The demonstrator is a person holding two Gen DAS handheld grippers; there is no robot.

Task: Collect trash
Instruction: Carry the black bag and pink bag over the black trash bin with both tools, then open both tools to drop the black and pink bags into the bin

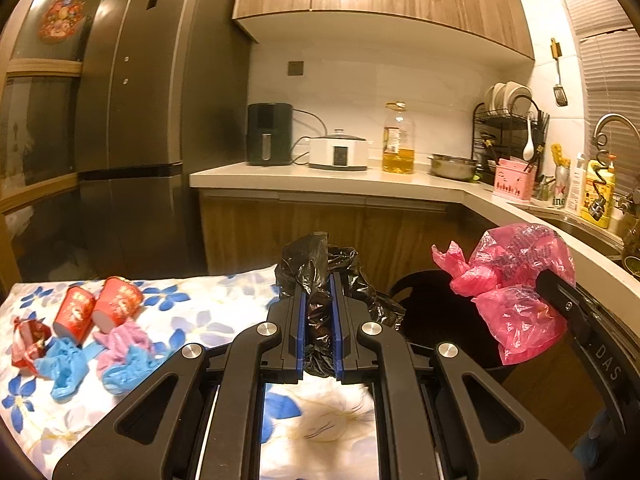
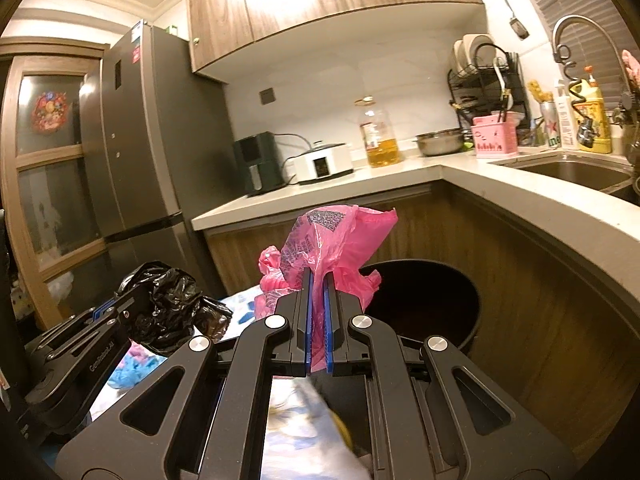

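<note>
My left gripper [image 1: 319, 284] is shut on a crumpled black plastic bag [image 1: 316, 264], held above the far edge of the flowered tablecloth [image 1: 208, 312]. My right gripper [image 2: 317, 276] is shut on a crumpled pink plastic bag [image 2: 336, 236], near the rim of a dark round bin [image 2: 424, 300]. In the left wrist view the pink bag [image 1: 516, 276] hangs over that bin [image 1: 432, 312] to the right. In the right wrist view the black bag [image 2: 168, 304] shows at the left. Two red paper cups [image 1: 100, 308], a red wrapper [image 1: 28, 340] and blue and pink crumpled gloves [image 1: 116, 356] lie on the cloth.
A white L-shaped counter [image 1: 320, 180] runs behind, bearing an air fryer [image 1: 268, 134], a white cooker [image 1: 338, 152], an oil bottle [image 1: 398, 140], a steel bowl [image 1: 454, 166] and a dish rack [image 1: 508, 132]. A sink [image 2: 576, 172] lies at the right. A tall fridge [image 1: 140, 120] stands at the left.
</note>
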